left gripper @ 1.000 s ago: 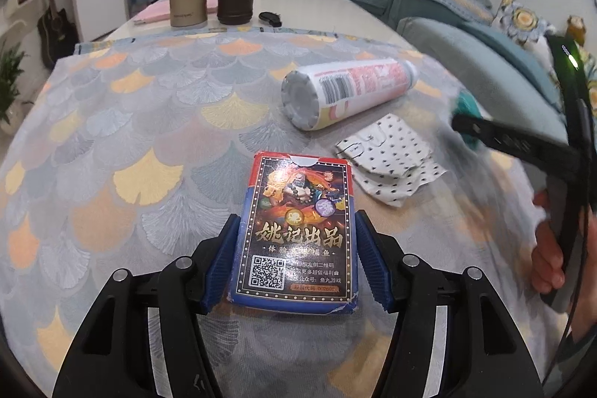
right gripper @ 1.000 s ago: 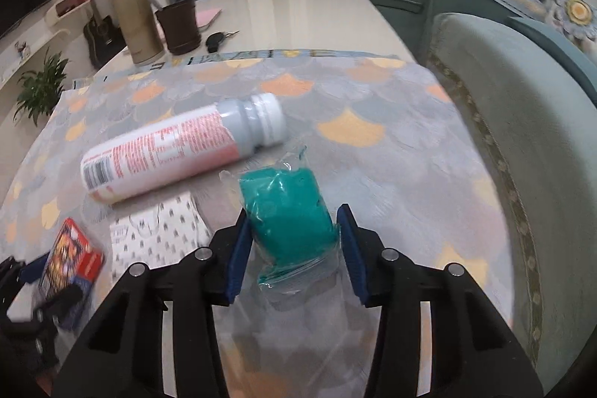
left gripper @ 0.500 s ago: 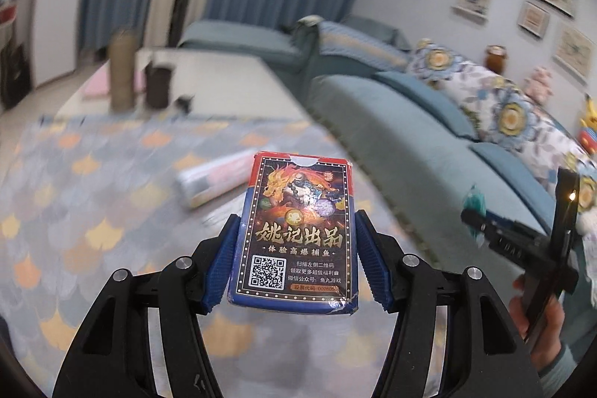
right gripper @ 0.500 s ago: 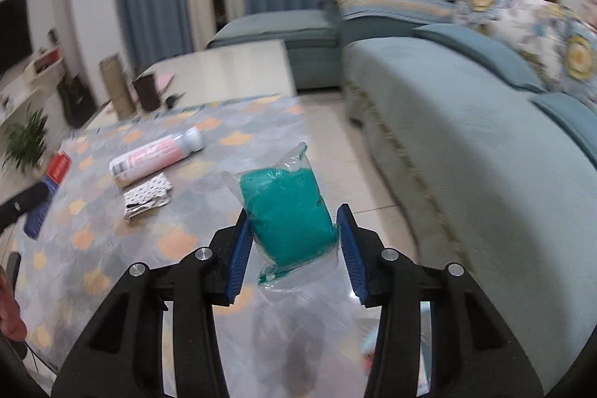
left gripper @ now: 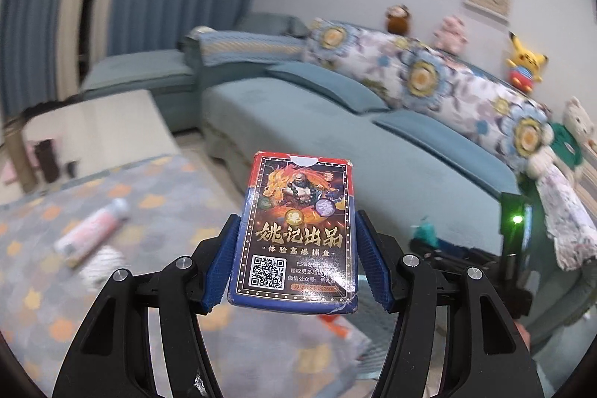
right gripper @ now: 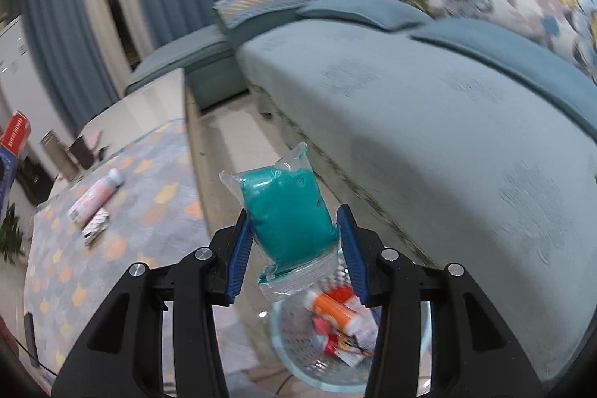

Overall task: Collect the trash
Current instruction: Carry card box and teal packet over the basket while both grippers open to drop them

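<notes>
My left gripper is shut on a red-and-blue card box with a dragon picture, held in the air past the table edge. My right gripper is shut on a clear packet of teal stuff, held above a pale blue mesh trash basket on the floor. The basket holds an orange-and-white tube and wrappers. A pink-and-white bottle and a dotted white packet lie on the patterned tablecloth. The card box also shows at the right wrist view's left edge.
A blue-green sofa with flowered cushions runs along the right, close to the basket. A tan flask and a dark cup stand at the table's far end. The right gripper's body shows in the left wrist view.
Both grippers have lifted their loads off the table and swung right toward the sofa. The trash basket has come into view under the right gripper.
</notes>
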